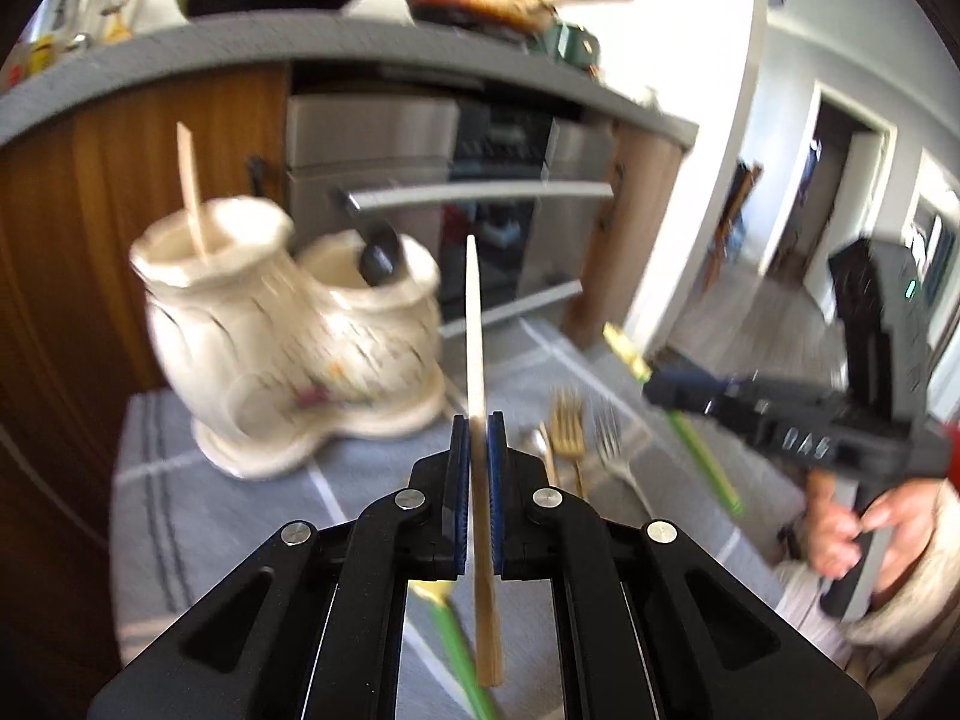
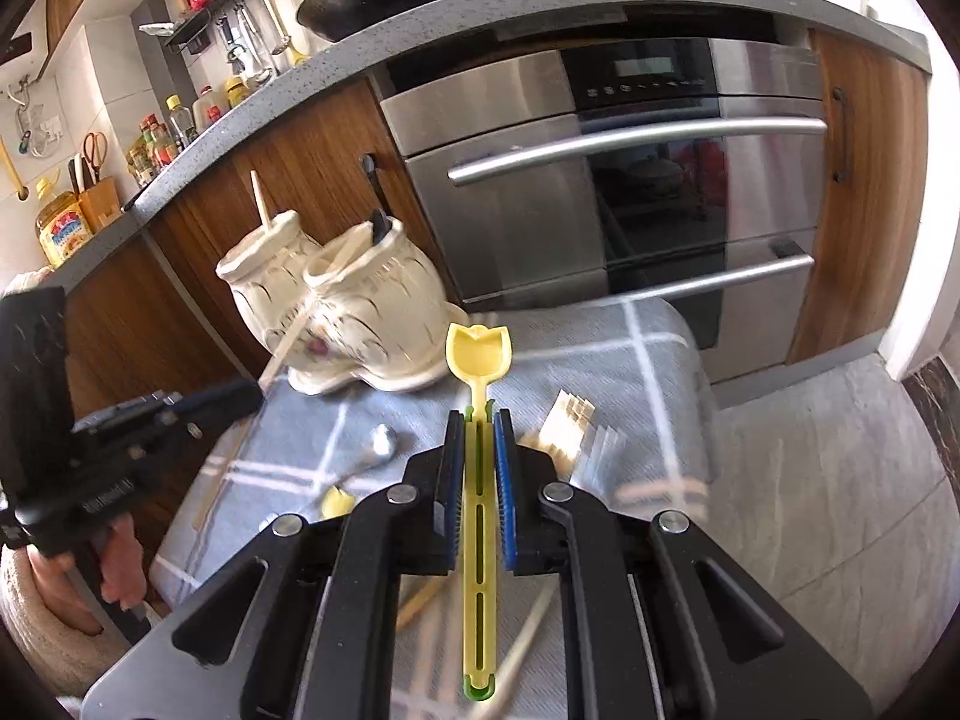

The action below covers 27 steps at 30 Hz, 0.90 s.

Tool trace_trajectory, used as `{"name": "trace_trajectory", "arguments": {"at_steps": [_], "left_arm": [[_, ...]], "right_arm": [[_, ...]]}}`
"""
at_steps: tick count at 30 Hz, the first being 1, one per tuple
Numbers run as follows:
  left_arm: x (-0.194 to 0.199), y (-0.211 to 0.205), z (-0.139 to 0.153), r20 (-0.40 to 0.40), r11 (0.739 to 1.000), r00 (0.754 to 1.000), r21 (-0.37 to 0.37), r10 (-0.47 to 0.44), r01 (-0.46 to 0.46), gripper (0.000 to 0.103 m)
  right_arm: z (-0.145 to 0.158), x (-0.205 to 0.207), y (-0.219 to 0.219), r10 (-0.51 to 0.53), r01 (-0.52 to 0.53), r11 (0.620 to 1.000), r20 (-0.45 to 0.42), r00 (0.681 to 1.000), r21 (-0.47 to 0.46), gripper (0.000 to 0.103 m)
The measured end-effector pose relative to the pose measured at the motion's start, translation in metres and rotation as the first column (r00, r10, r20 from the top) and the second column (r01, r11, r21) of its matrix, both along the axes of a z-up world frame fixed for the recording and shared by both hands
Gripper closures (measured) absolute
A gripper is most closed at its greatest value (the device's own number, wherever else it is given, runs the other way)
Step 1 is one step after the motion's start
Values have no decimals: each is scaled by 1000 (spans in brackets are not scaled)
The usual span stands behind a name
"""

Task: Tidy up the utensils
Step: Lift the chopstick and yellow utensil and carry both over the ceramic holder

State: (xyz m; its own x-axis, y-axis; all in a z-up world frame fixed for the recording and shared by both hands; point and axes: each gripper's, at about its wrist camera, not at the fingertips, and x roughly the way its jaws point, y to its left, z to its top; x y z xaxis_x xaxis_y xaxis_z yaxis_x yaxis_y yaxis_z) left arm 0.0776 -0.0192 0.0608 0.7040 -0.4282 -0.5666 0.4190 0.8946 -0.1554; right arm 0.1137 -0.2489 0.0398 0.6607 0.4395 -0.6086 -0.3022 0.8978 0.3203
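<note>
My left gripper (image 1: 478, 420) is shut on a pale wooden chopstick (image 1: 474, 330), lifted above the cloth and pointing towards the cream two-pot ceramic holder (image 1: 288, 348). The holder's left pot has a wooden stick (image 1: 192, 192) in it, the right pot a black utensil (image 1: 378, 255). My right gripper (image 2: 478, 417) is shut on a yellow tulip-shaped spoon (image 2: 478, 354) with a green-edged handle, held in the air to the right of the holder (image 2: 360, 312). On the cloth lie a gold fork (image 1: 567, 426), a silver fork (image 1: 609, 438) and a silver spoon (image 2: 384, 441).
A grey-blue checked cloth (image 1: 210, 528) covers the low surface. Behind it stand a steel oven (image 2: 600, 180) and wooden cabinets under a grey counter (image 2: 420, 18) with pans. Another green-handled utensil (image 1: 456, 648) lies under my left gripper. A person's hand (image 1: 840, 528) grips the right tool.
</note>
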Motion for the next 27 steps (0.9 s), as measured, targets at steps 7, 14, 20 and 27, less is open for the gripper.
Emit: {"name": "trace_trajectory", "arguments": {"at_steps": [7,14,20,27], "left_arm": [[28,45,49,97,994,991,-69,96,-89,97],[63,74,75,162,980,975,-155,152,-127,97],[95,86,68,151,970,973,-197,177,-146,97],[120,80,65,215,970,953,-162,215,-182,97]], "right_arm": [[32,37,33,32,-35,999,78,996,42,93],[61,72,66,58,-71,995,167,984,71,93],[69,100,84,33,-56,993,216,976,101,93],[61,137,93,-48,14,988,215,975,155,93]]}}
